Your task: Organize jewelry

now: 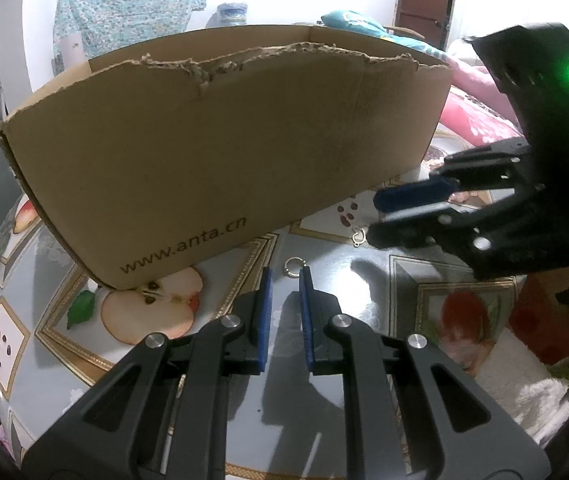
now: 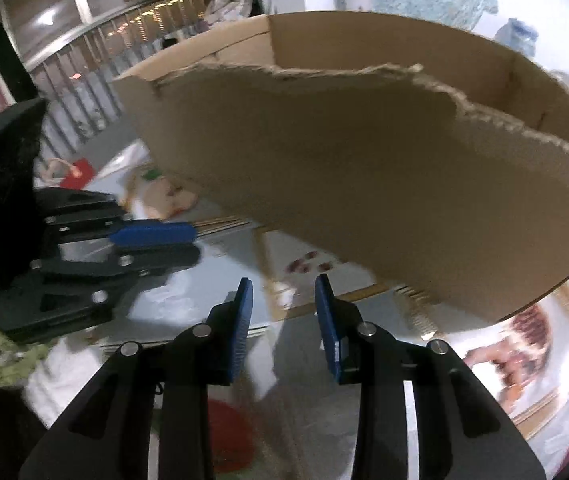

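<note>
Hovering left tongs (image 1: 285, 274) slightly parted, empty, at ring (image 1: 292, 267); right tongs (image 2: 283, 286) parted, empty. Ring may skid under box (image 1: 220, 152) on slick bench (image 1: 364, 280).

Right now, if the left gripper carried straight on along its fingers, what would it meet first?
Probably the small ring lying on the tablecloth, just ahead of the left gripper tips. The cardboard box stands beyond it, to the left. Depth is hard to judge here.
</note>
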`<state>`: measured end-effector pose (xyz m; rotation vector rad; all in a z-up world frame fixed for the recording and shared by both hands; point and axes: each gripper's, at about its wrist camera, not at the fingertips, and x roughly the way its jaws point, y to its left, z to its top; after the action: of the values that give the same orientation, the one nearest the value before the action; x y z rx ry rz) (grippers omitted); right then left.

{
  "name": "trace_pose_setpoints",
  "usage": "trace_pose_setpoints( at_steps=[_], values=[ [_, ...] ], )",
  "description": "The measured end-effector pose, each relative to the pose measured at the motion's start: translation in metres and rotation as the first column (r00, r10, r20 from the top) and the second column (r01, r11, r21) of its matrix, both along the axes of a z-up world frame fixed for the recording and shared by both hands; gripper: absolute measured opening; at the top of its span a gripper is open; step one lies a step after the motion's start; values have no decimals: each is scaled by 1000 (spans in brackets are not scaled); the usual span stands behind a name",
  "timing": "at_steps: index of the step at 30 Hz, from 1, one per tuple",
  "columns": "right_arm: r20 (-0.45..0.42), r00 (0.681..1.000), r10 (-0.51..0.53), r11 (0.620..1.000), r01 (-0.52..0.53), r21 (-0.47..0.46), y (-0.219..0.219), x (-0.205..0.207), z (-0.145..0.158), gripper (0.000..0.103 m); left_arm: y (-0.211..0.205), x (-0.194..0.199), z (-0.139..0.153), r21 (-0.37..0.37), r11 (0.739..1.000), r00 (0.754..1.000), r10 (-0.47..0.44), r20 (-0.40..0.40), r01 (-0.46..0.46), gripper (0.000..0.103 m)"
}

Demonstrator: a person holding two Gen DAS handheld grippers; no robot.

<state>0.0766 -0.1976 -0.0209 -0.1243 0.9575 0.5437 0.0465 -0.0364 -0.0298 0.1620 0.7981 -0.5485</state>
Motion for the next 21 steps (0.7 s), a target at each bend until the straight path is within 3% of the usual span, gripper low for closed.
trace_pose_setpoints(
  at_steps=[5,13,21],
  values=[
    [30,998,-47,997,49,-62,12,-2,-6,32,2,2,0,-8,1000,1000,11,-7,-11,12],
    [77,989,-127,988,133,-78,29,-14,-11,32,4,5,0,-11,1000,1000,15,-15,-15,12],
    [64,984,-169,982,174,-79,26,-10,-13,29,4,5,1,-13,1000,1000,15,-11,-15,12]
  ],
)
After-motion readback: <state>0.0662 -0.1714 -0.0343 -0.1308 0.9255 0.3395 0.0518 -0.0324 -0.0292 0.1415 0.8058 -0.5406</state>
